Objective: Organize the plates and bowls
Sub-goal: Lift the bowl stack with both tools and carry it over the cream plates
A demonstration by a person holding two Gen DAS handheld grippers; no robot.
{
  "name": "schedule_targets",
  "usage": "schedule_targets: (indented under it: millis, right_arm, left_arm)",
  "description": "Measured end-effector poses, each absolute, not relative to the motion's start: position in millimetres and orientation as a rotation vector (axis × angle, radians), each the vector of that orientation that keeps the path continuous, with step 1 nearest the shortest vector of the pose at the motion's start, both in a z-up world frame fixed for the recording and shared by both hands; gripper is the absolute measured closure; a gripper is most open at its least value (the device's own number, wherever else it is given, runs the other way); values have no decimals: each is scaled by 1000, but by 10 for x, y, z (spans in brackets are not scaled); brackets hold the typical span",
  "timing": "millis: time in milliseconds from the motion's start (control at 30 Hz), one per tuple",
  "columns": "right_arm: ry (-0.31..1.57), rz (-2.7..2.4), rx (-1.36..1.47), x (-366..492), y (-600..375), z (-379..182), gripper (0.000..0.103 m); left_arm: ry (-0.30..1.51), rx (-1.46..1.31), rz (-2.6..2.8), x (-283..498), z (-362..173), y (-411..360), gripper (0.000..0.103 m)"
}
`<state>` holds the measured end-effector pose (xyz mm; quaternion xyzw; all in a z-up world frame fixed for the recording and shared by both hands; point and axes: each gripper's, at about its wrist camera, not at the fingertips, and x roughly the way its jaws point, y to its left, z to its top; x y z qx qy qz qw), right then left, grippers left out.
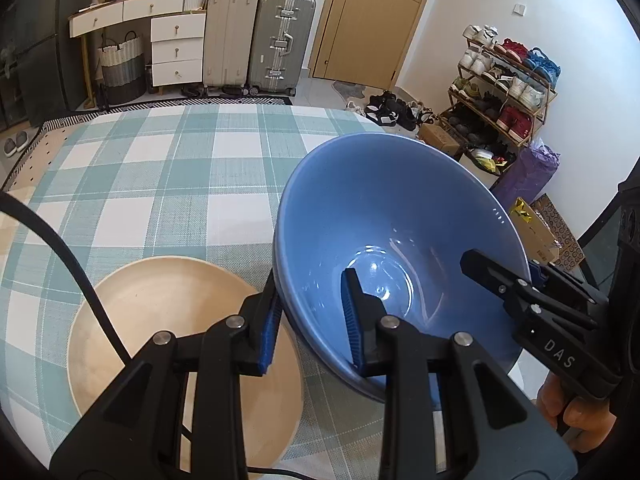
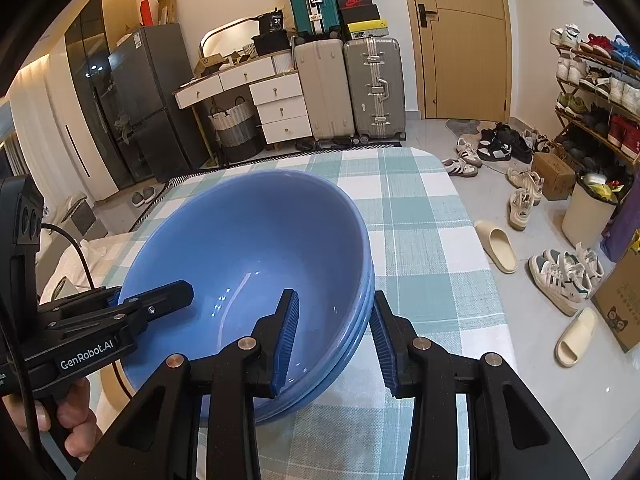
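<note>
A stack of blue bowls (image 1: 384, 216) sits on the checked tablecloth (image 1: 160, 176), tilted. My left gripper (image 1: 312, 316) straddles the stack's left rim, one finger inside and one outside, closed on it. My right gripper (image 2: 334, 340) straddles the right rim of the blue bowls (image 2: 256, 248) the same way, one pad inside and one outside. Each gripper shows in the other's view, the right gripper (image 1: 504, 280) and the left gripper (image 2: 152, 300). A beige plate (image 1: 168, 336) lies on the table to the left of the bowls, under my left gripper.
The table's right edge (image 2: 472, 264) drops to a tiled floor with shoes and slippers (image 2: 496, 248). Suitcases (image 2: 352, 88), a white drawer unit (image 2: 276, 104), a dark fridge (image 2: 132, 108) and a shoe rack (image 1: 500, 92) stand beyond the table.
</note>
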<state>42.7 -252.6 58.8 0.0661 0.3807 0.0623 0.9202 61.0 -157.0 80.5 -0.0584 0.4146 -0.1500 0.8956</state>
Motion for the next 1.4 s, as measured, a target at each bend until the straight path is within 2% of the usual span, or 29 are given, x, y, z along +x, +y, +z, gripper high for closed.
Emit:
schedule_targets:
  millis: [767,1400]
  right_arm:
    - [706,120,106,-113,-2253,1100,66]
    - [684,152,78,-297,-1829,1298,66]
  left_arm:
    - [791,-110,-324,-99,1363,-1406,78]
    - [763,-127,-291,-557,1651,-995,78]
